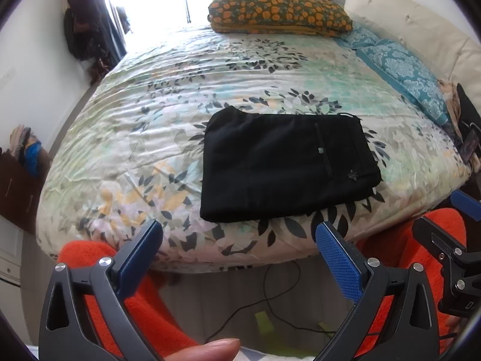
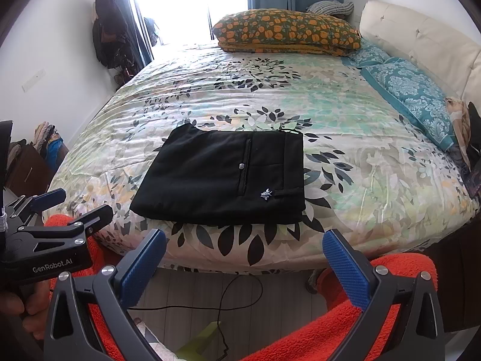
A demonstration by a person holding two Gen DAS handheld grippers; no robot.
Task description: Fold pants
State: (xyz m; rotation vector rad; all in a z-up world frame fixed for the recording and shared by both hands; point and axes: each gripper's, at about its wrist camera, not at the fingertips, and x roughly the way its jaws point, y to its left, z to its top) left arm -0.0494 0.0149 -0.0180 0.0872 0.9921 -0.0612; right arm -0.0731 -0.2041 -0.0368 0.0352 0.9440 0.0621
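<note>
Black pants [image 1: 285, 165] [image 2: 222, 177] lie folded into a compact rectangle on the floral bedspread [image 1: 144, 138] [image 2: 360, 162], near the bed's front edge. A pocket button and a small white emblem show on the top layer. My left gripper [image 1: 239, 234] hangs open off the bed's front edge, short of the pants, with nothing between its blue pads. My right gripper [image 2: 244, 243] is open too, held back from the bed in front of the pants and empty. In the right wrist view the left gripper [image 2: 73, 203] shows at the left edge.
An orange-flowered pillow [image 1: 279, 12] [image 2: 288, 33] lies at the far side of the bed, teal pillows [image 1: 402, 69] [image 2: 415, 96] along the white headboard at right. The person's orange-clad legs [image 1: 144, 300] [image 2: 330, 331] and a black cable [image 2: 228, 294] on the floor are below the grippers.
</note>
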